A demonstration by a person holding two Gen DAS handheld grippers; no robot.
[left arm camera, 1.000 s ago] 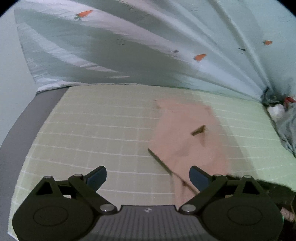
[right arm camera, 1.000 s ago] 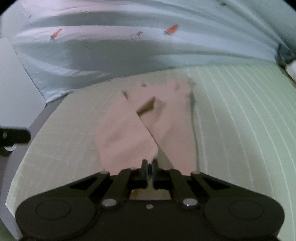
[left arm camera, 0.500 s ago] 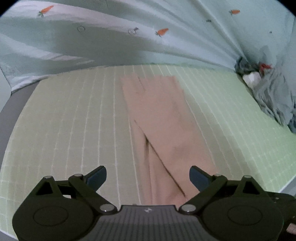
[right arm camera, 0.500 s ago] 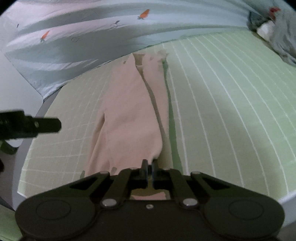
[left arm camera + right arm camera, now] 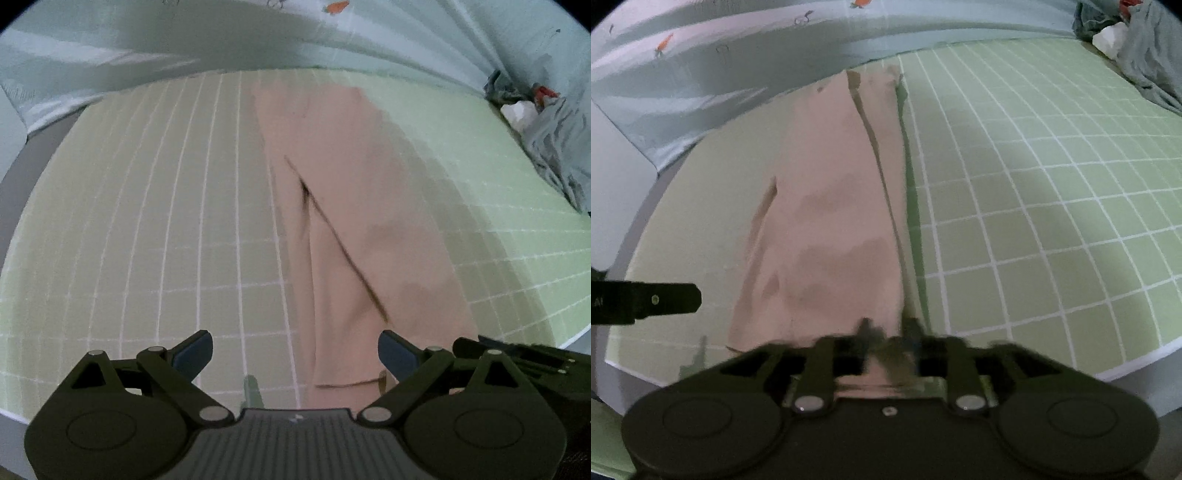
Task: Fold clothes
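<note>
A pink garment (image 5: 354, 229) lies folded lengthwise in a long strip on the green grid mat (image 5: 147, 221), running from the near edge to the far edge. It also shows in the right wrist view (image 5: 834, 221). My left gripper (image 5: 295, 354) is open and empty above the garment's near end, its right fingertip (image 5: 395, 354) over the cloth. My right gripper (image 5: 888, 332) is blurred by motion; its jaws stand a small gap apart over the garment's near hem, with pink cloth showing between them. The left gripper's side (image 5: 646, 301) shows at the left of the right wrist view.
A pale blue sheet with carrot prints (image 5: 295, 33) hangs behind the mat. A heap of grey and white clothes (image 5: 546, 122) lies at the far right, also in the right wrist view (image 5: 1134, 40). The mat's near edge (image 5: 1126, 362) is close below both grippers.
The garment has been drawn out flat toward the near edge. My right gripper, shut half a second ago, now has its jaws parting. My left gripper came closer over the garment's near end.
</note>
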